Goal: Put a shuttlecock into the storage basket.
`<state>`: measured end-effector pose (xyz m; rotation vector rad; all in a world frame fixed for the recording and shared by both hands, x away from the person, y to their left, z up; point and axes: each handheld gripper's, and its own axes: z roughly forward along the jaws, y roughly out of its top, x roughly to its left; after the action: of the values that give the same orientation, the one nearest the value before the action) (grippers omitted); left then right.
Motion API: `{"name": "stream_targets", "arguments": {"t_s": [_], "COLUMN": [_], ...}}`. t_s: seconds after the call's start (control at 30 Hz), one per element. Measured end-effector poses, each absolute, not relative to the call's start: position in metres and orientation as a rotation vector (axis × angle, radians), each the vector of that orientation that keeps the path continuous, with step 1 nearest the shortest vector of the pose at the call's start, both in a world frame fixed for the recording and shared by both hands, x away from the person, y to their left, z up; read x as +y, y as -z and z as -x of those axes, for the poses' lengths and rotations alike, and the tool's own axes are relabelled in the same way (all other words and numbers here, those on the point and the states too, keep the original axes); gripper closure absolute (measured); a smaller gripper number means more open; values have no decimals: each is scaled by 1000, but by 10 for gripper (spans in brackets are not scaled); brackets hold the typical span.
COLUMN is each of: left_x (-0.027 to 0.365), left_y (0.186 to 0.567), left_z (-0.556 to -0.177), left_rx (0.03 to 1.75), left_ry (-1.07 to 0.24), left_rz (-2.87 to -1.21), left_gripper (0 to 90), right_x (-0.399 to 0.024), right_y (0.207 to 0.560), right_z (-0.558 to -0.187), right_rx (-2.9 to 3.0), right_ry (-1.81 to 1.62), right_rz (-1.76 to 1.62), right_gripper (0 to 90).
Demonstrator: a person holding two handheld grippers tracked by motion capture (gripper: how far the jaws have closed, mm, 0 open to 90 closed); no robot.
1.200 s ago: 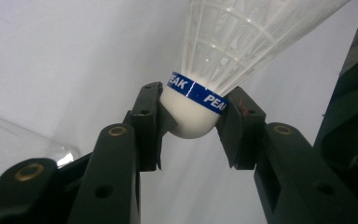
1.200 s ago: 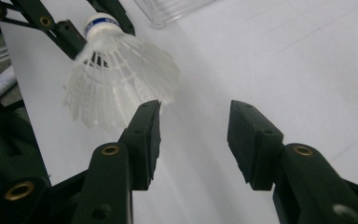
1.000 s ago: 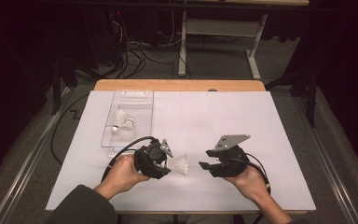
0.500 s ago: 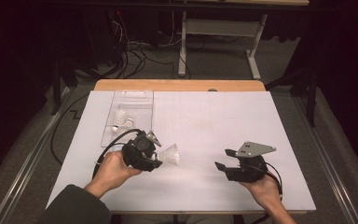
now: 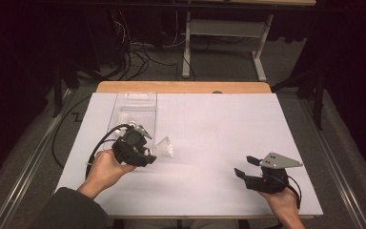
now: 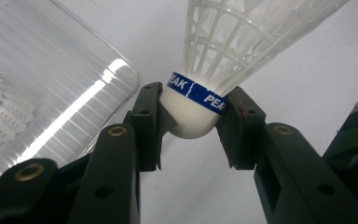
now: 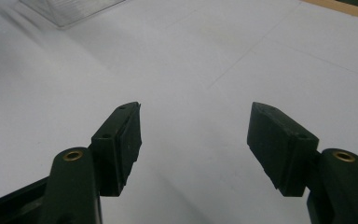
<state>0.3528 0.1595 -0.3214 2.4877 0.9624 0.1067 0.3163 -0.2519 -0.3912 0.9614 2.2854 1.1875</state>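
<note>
While my left gripper [image 6: 193,119] clamps the shuttlecock [image 6: 223,51], its own view gives me what the high view blurs: both pads pinch the rounded white cork base, a blue band above it carries white lettering, and the white lattice skirt flares up and away from the jaws. From the high view I get the placing instead: the shuttlecock [image 5: 163,148] hangs just over the white table sheet [image 5: 219,143], left of centre, skirt pointing toward the middle of the table, long axis running on from the gripper. Just beside it, toward the far left, sits the clear ribbed plastic box [image 5: 136,112]; in the left gripper view I can make out more pale shuttlecocks [image 6: 0,109] through its wall. Over on the near right, my right gripper [image 5: 245,167] hovers well apart, jaws wide and just having been opening, with nothing between them but bare sheet in its own view.
</note>
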Motion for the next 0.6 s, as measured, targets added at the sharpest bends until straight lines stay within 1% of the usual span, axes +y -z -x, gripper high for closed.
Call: {"name": "stream_targets", "arguments": {"t_s": [0.3,0.6], "left_x": [177,186], "left_y": [315,311], "left_z": [-361,-367], "left_rx": [1034,1083], "left_ry": [-116,-134], "left_rz": [-2426,-2404], "left_gripper": [626,626], "right_x": [-269,-277], "right_y": [402,407], "right_z": [-308,-304], "right_rx": [2207,2172], "right_ry": [-1257,-1282], "right_rz": [-1018,-1038], "right_gripper": [334,328]}}
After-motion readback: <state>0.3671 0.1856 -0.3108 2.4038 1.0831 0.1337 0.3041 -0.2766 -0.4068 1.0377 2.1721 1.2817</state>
